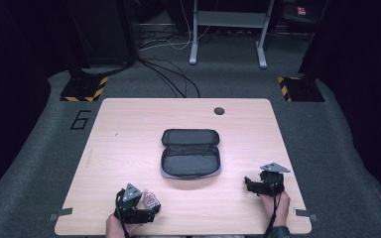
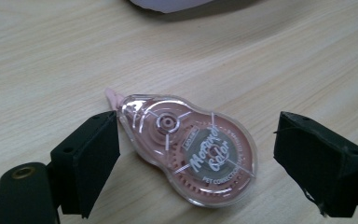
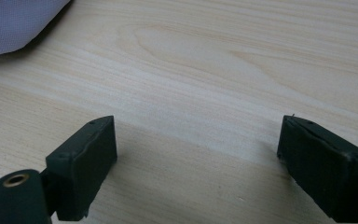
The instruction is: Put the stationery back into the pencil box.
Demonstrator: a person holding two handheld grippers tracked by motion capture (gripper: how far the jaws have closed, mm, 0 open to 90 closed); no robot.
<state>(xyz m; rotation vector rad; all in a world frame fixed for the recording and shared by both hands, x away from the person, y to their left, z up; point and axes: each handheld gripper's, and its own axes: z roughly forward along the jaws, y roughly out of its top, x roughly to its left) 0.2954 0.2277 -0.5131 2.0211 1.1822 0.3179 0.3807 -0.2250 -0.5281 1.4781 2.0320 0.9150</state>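
left gripper (image 2: 196, 154) sits at the tabletop's (image 1: 129, 129) near edge, toward the left corner. jaws apart, straddling a correction tape dispenser (image 2: 191, 151) that lies flat on the wood between them. left pad (image 2: 95, 156) is just beside or maybe brushing the narrow end, can't tell which; right pad (image 2: 314, 161) is clear of it with a gap. not clamped, nothing gripped.

right gripper (image 3: 198, 163) near the right end of the near edge, jaws wide, bare wood between them, holding nothing.

dispenser: clear pink teardrop shell, white gear and spool visible inside, dark round label with white lettering, pink tip pointing away from the gripper. in the high view it shows as a small pink thing (image 1: 152, 199) right by the left gripper.

open pencil case (image 1: 191, 153) lies mid-table, well apart from both grippers.
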